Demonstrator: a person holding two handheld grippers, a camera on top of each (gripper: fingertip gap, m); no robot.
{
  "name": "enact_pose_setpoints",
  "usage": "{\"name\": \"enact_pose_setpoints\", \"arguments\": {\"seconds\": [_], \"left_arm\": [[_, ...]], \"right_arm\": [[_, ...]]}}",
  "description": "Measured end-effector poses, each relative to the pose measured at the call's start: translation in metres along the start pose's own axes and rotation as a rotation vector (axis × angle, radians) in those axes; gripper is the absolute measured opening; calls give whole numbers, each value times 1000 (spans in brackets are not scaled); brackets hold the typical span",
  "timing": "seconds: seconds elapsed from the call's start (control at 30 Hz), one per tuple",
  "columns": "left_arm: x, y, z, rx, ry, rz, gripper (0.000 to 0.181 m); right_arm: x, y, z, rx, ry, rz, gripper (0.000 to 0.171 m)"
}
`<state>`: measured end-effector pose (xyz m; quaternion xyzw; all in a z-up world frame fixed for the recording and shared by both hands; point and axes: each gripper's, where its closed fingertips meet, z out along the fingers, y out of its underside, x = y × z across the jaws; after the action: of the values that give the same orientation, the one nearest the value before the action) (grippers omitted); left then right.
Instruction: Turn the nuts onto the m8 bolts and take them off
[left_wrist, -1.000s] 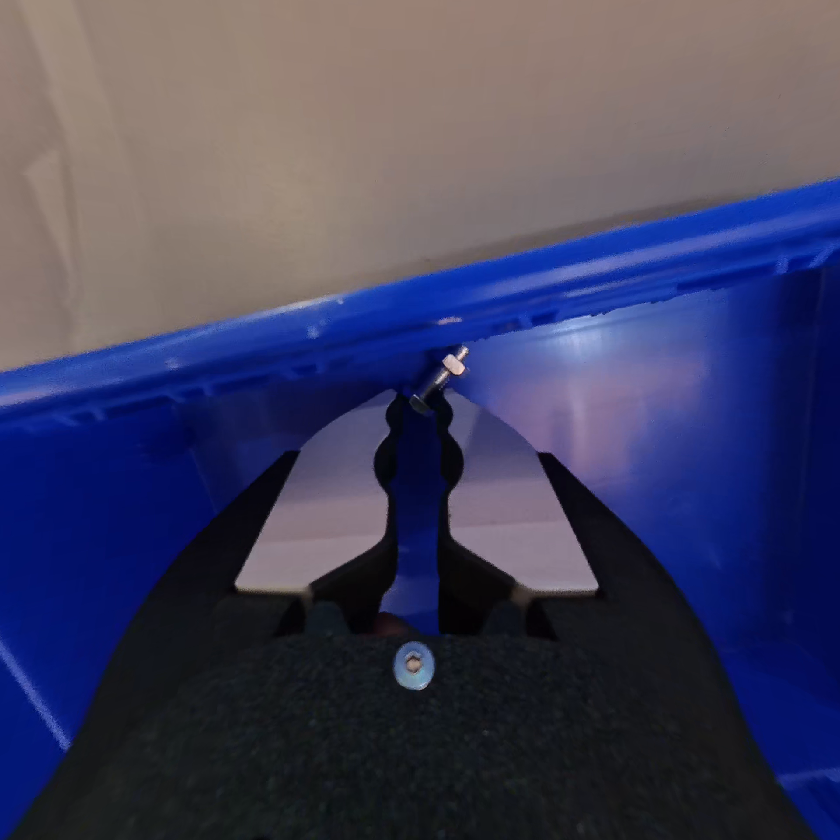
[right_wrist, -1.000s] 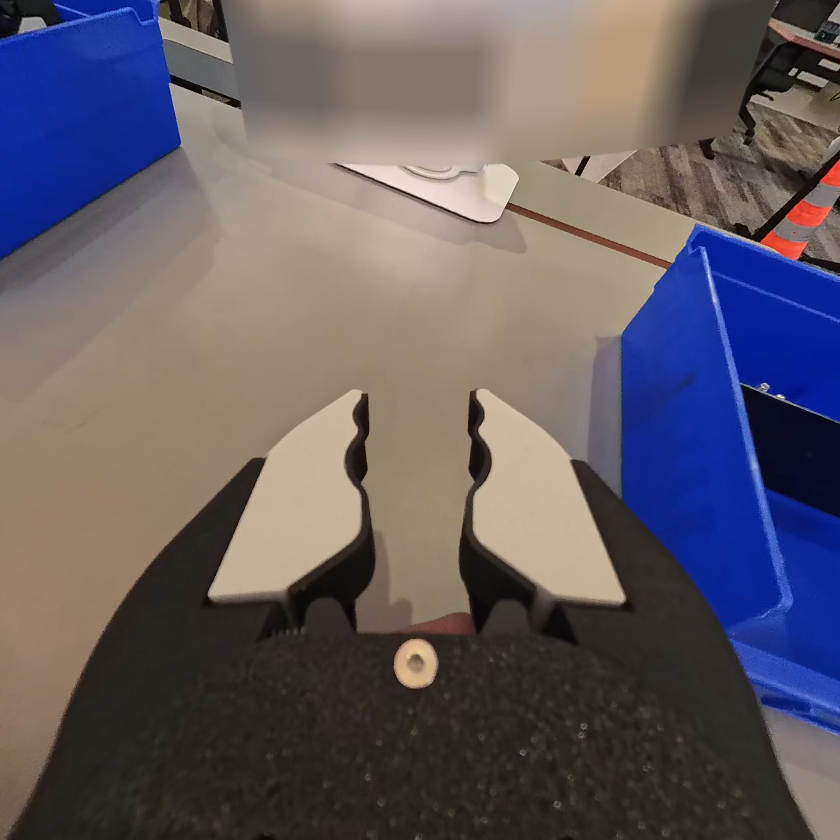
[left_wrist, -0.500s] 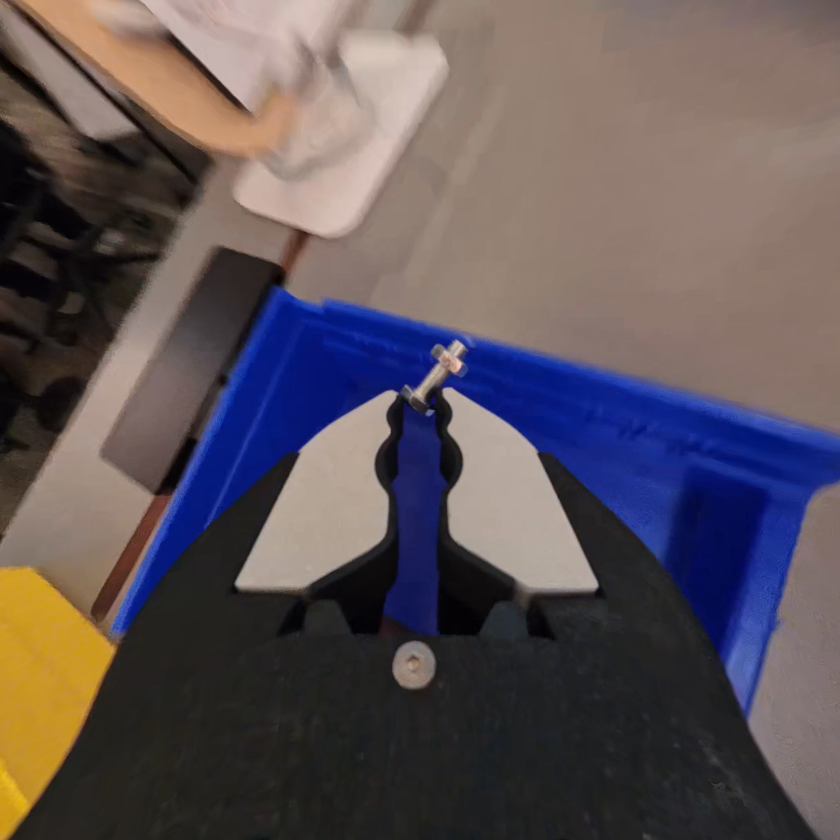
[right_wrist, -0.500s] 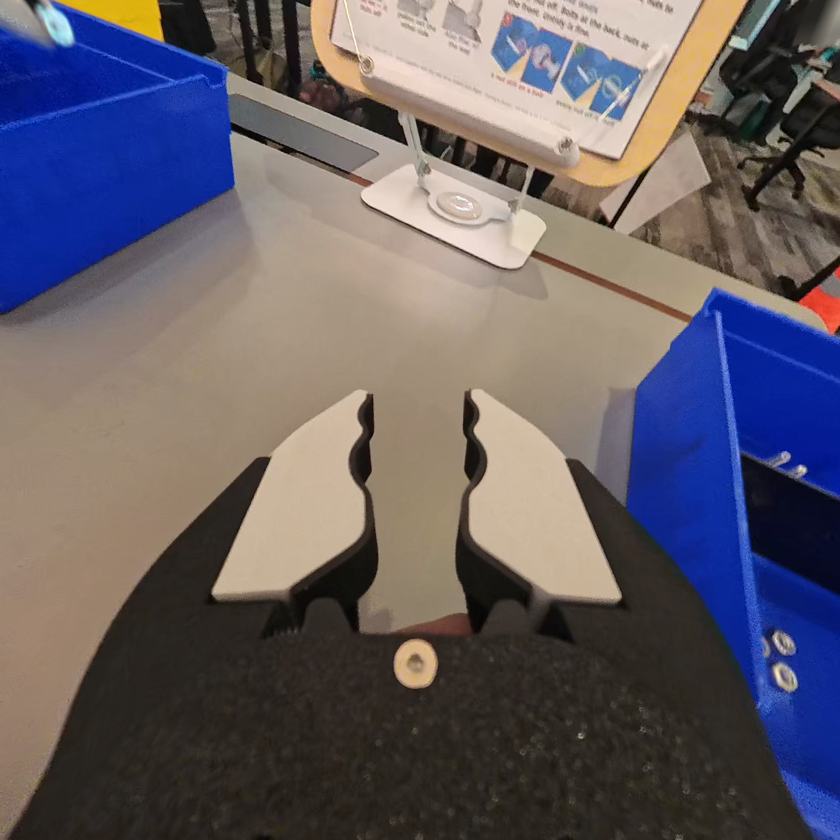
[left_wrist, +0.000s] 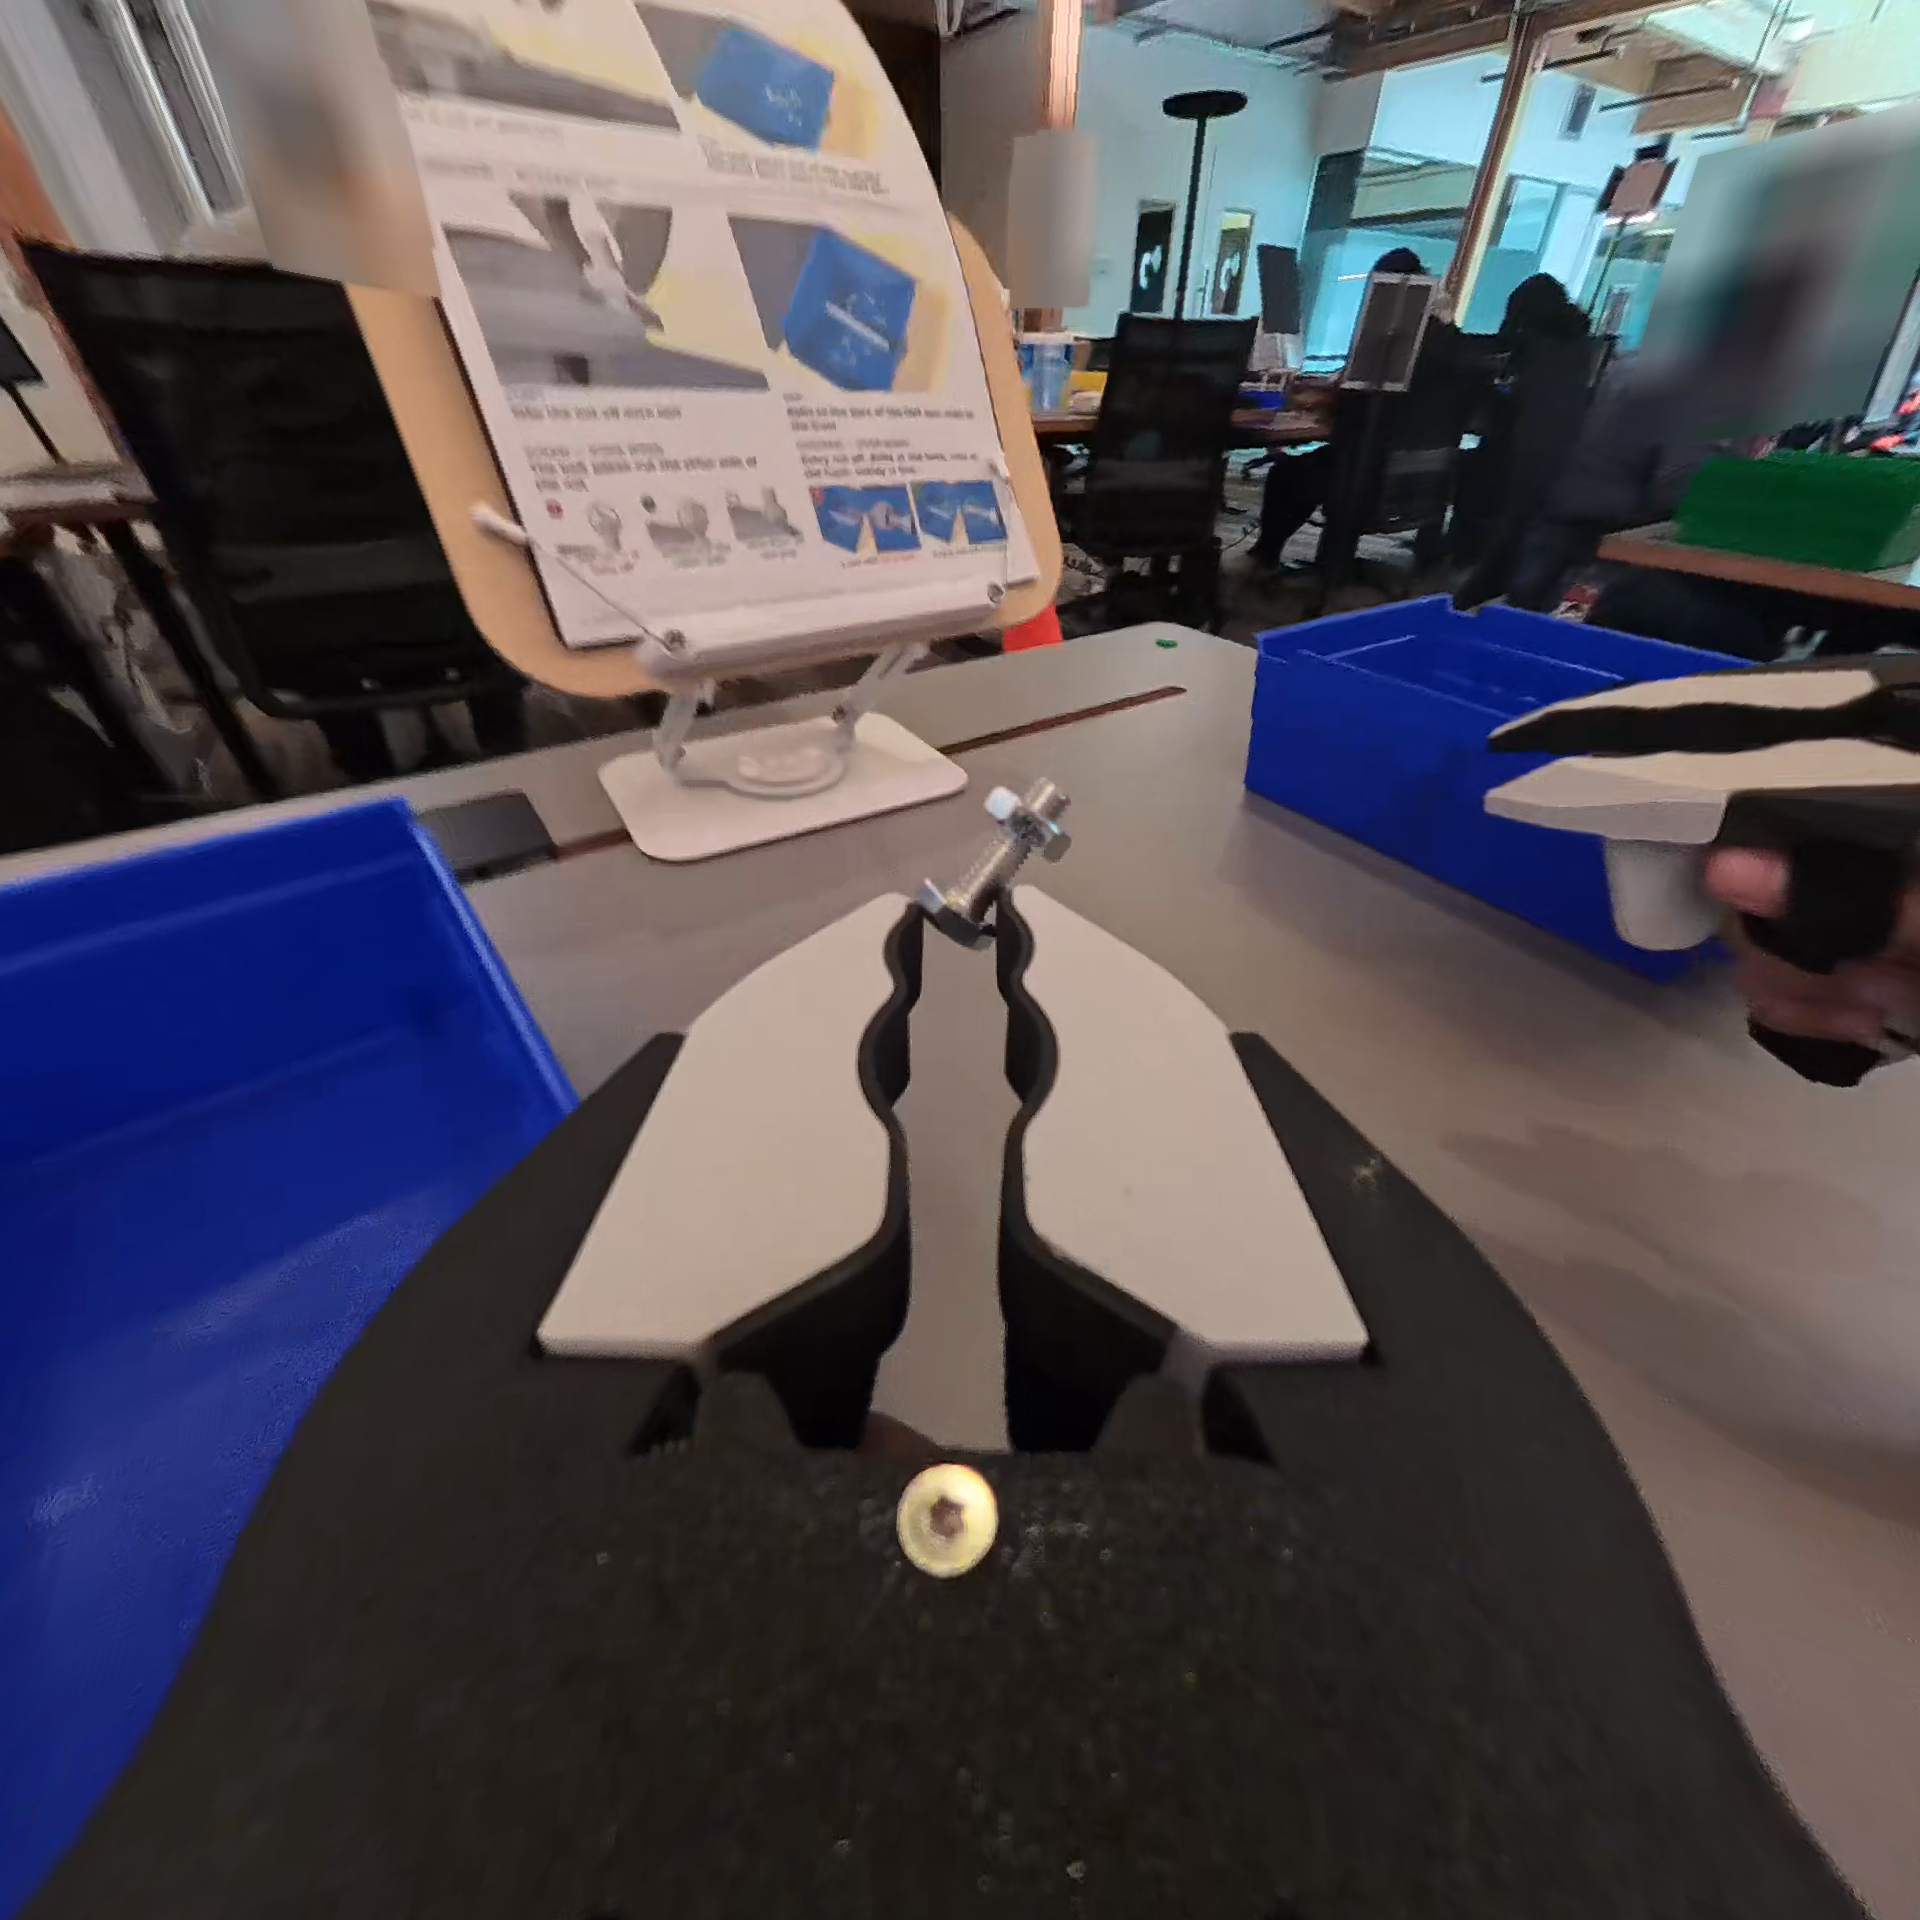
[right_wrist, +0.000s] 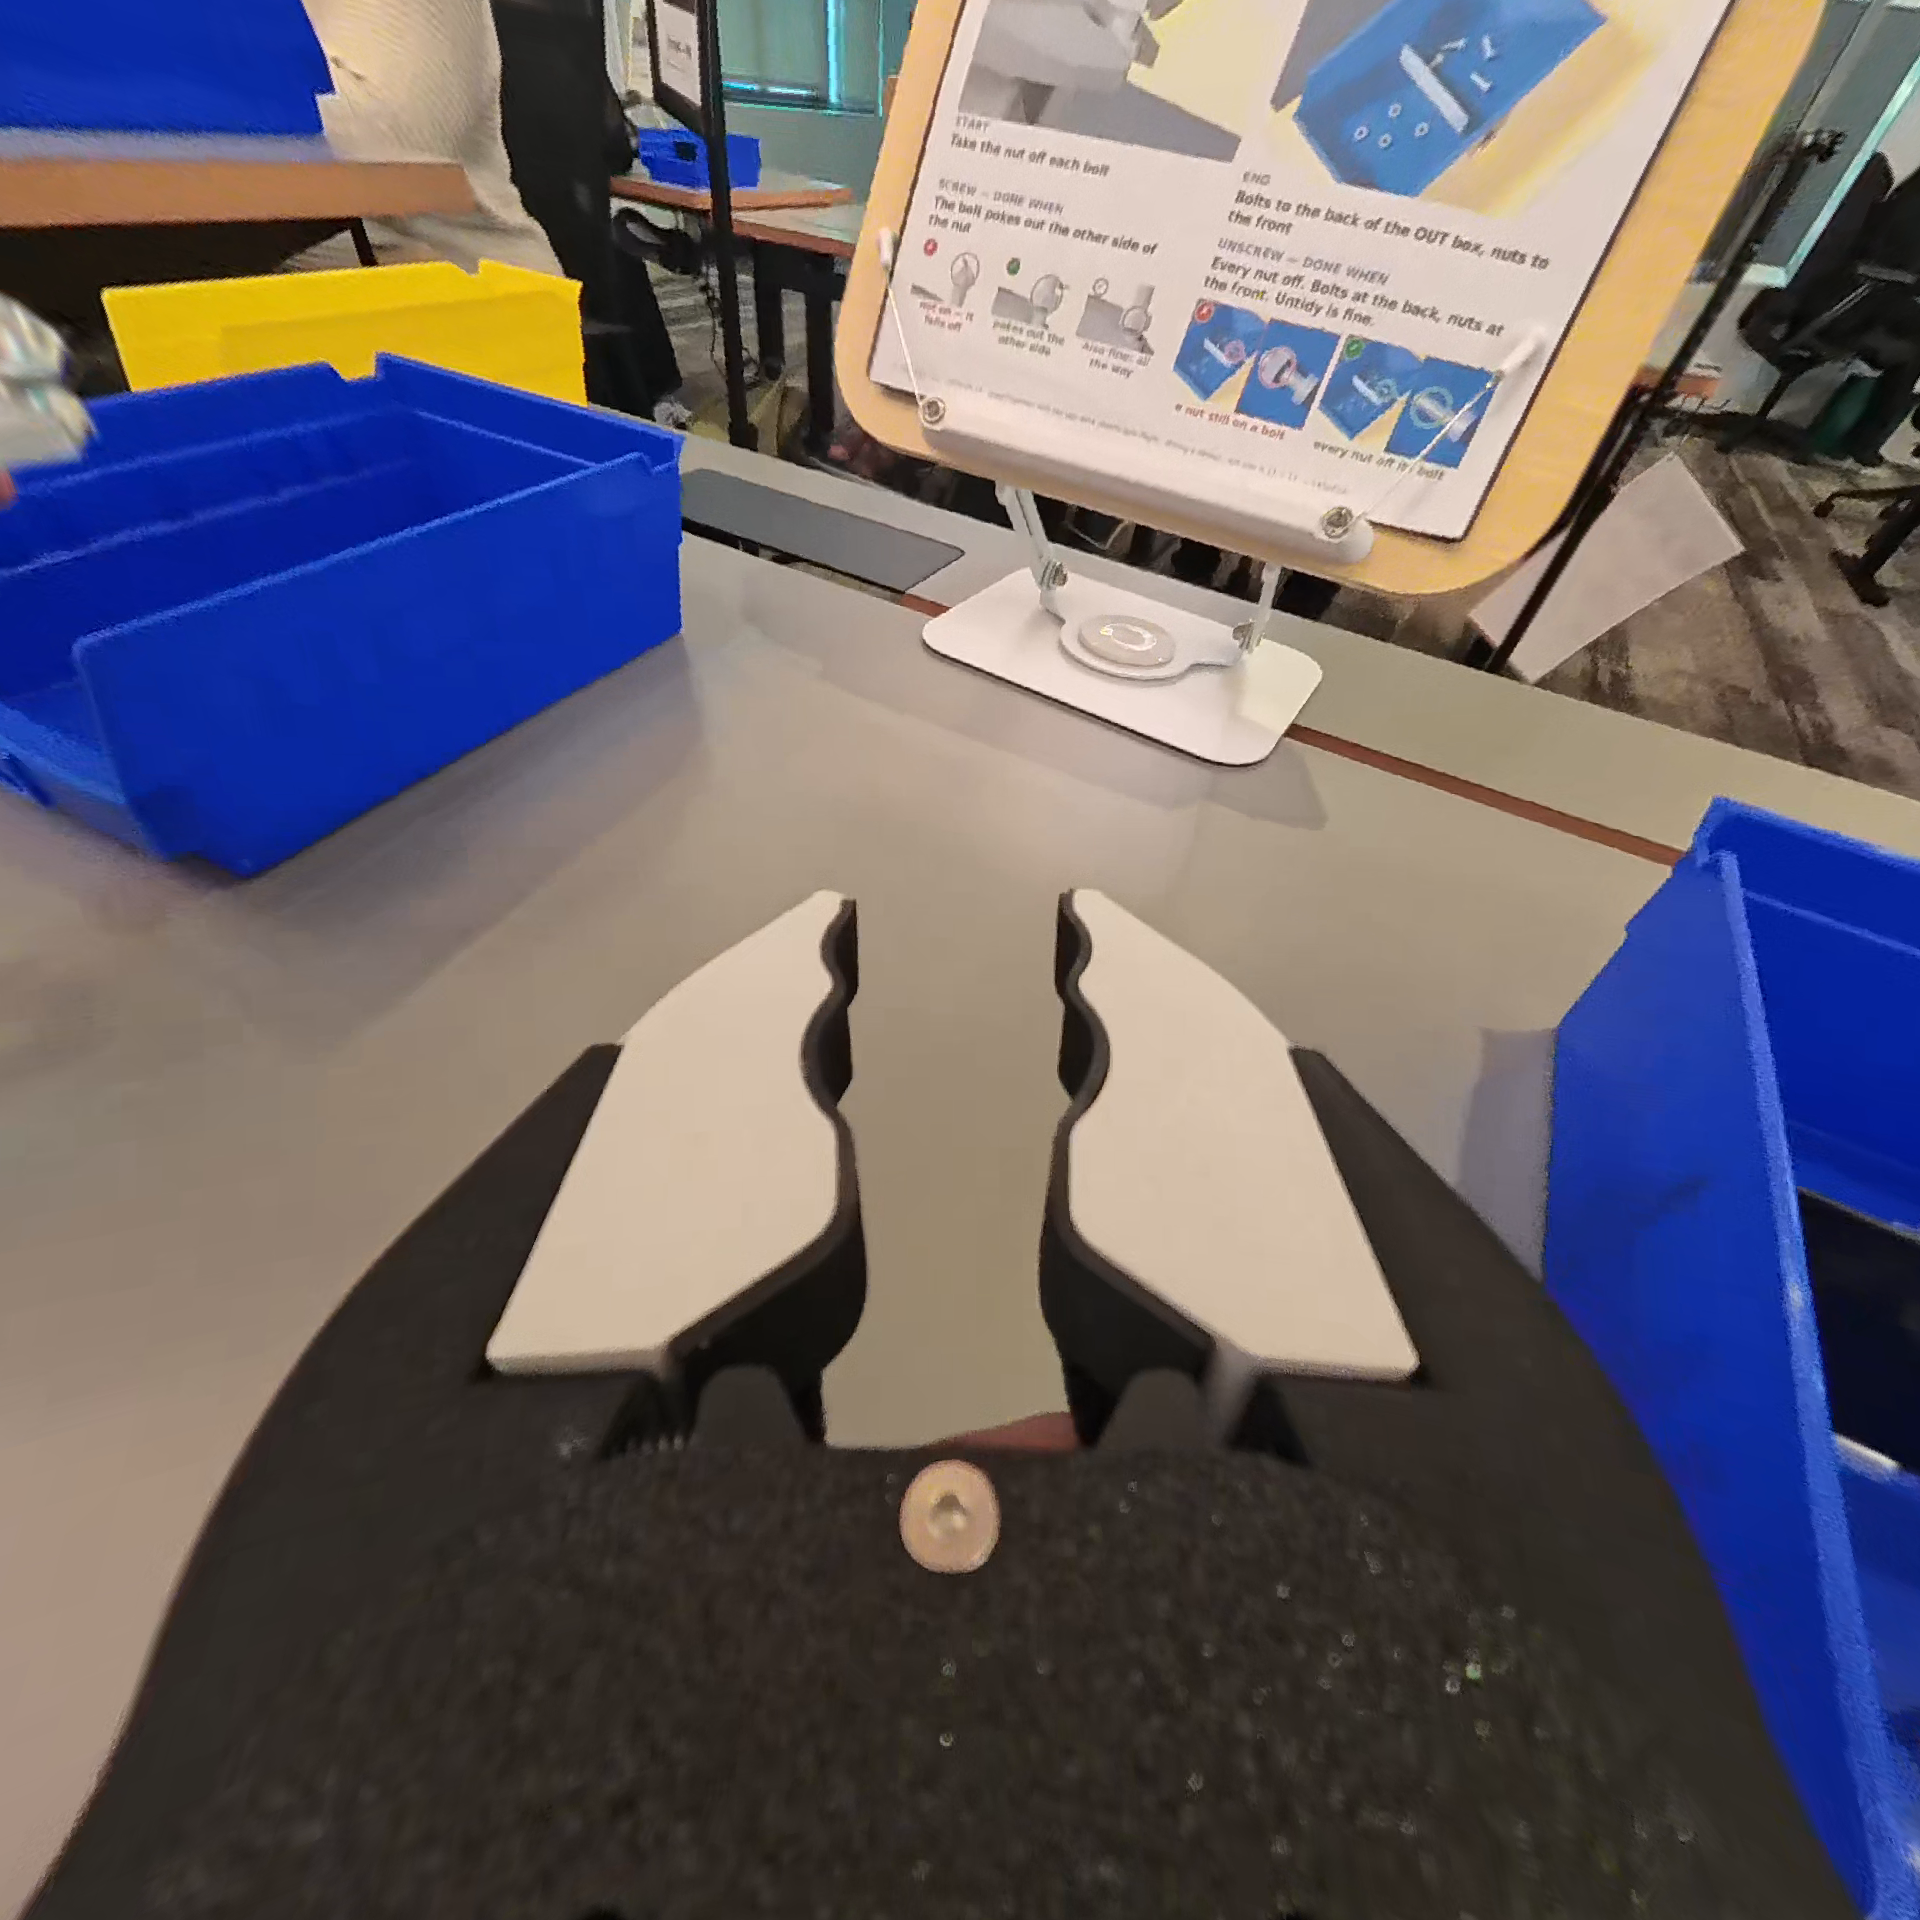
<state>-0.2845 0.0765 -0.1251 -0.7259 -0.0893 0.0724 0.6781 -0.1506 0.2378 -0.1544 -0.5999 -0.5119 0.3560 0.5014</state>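
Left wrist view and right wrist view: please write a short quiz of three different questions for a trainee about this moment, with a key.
1. True or false: the left gripper pinches the bolt by its head.
2. Multiple choice: where is the nut? A) on the grey table; B) threaded near the bolt's free end; C) between the fingers of the right gripper.
3. Fill in: the right gripper is ____ and holds nothing.

Key: 1 true; 2 B; 3 open.
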Motion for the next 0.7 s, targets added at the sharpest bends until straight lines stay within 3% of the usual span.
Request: {"name": "enact_pose_setpoints", "arguments": {"seconds": [0.13,0.37,0.47,0.63,0.7], "left_arm": [[-6,22,0,-69,-90,3,13],[0,21,-5,-64,-126,74,13],[17,15,7,-62,-1,38,13],[80,4,44,-69,479,-86,13],[90,10,63,-92,540,-88,13]], "right_arm": [[9,4,-5,-3,26,19,36],[17,4,-8,-7,41,32,37],[12,-3,-8,6,-7,1,37],[-20,-31,-3,45,-257,-25,32],[-32,-41,-1,66,-344,16,32]]}}
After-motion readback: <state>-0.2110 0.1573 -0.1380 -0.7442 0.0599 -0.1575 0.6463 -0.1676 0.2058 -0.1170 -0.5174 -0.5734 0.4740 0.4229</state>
